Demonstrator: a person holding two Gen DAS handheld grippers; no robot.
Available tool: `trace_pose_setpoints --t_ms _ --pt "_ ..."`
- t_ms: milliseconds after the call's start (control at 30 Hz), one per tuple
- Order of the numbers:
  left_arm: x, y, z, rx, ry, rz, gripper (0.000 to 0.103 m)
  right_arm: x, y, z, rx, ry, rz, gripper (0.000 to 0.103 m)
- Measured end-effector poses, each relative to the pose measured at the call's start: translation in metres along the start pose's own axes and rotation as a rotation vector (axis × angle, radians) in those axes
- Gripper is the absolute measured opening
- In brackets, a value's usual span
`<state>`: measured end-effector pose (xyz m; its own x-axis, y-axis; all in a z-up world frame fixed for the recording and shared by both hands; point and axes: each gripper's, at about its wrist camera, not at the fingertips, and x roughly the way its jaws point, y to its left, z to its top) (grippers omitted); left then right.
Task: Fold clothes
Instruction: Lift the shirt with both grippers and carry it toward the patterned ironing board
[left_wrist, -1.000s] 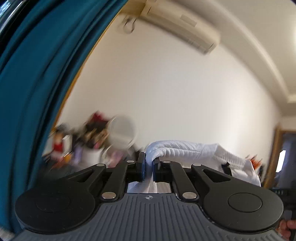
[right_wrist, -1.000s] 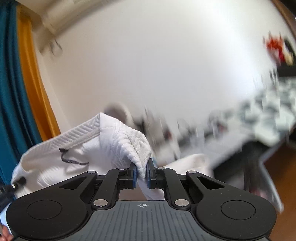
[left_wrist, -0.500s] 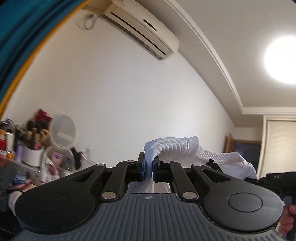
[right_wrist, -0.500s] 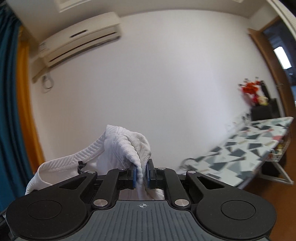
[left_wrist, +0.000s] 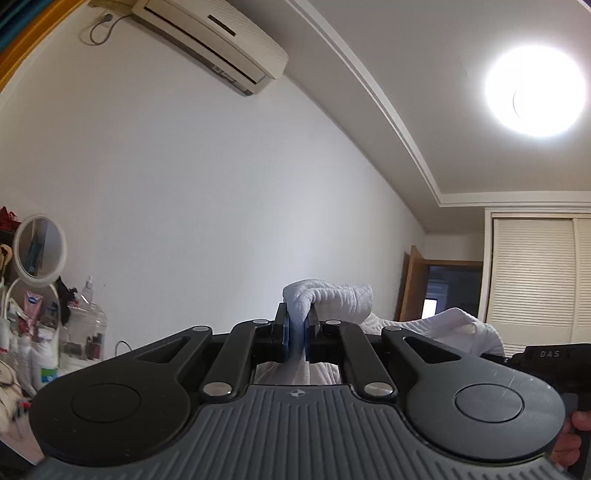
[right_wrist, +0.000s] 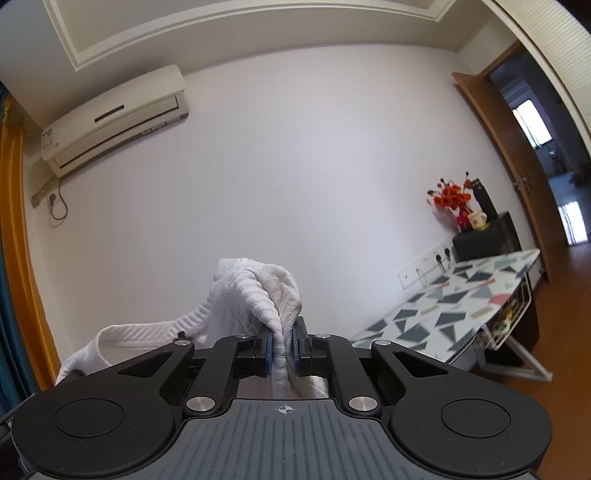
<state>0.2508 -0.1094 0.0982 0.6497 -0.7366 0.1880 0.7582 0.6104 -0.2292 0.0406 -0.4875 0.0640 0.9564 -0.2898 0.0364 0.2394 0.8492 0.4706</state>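
Observation:
A white ribbed knit garment (left_wrist: 332, 299) hangs in the air between both grippers. My left gripper (left_wrist: 296, 338) is shut on a bunched fold of it, and the cloth trails right toward the other gripper's black body (left_wrist: 550, 356), held by a hand (left_wrist: 570, 439). In the right wrist view my right gripper (right_wrist: 283, 349) is shut on another fold of the white garment (right_wrist: 255, 288), whose ribbed edge sags to the left. The rest of the garment below both grippers is hidden.
Both cameras point up at a white wall with an air conditioner (right_wrist: 110, 114). A patterned table (right_wrist: 454, 299) stands at the right, with red flowers (right_wrist: 452, 197) behind it. A round mirror (left_wrist: 38, 251) and toiletries crowd the left. An open doorway (left_wrist: 452, 291) lies beyond.
Both grippers have lifted and tilted upward with the garment held; the teal curtain has slid out of the left view and the ceiling light has come in.

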Motion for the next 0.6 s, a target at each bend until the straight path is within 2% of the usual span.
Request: trace_pose_setpoints --t_ms 167,267,367,500,600 --pt "0.042 -0.079 -0.025 -0.038 0.007 0.072 0.007 -0.01 -0.093 0.053 -0.018 -0.027 0.041 0.009" --pt "0.067 -0.118 -0.033 -0.059 0.01 0.083 0.007 -0.014 -0.14 0.088 0.013 -0.025 0.045 0.009" --pt "0.08 -0.155 -0.043 -0.015 -0.005 0.071 0.007 -0.025 -0.17 0.119 -0.014 -0.026 0.047 0.009" --pt "0.109 -0.181 -0.063 -0.005 0.028 0.016 0.007 -0.043 -0.199 0.138 -0.091 -0.047 0.033 0.009" --pt "0.13 -0.19 -0.085 -0.041 0.07 -0.021 0.007 -0.024 -0.223 0.143 -0.084 -0.036 -0.003 0.009"
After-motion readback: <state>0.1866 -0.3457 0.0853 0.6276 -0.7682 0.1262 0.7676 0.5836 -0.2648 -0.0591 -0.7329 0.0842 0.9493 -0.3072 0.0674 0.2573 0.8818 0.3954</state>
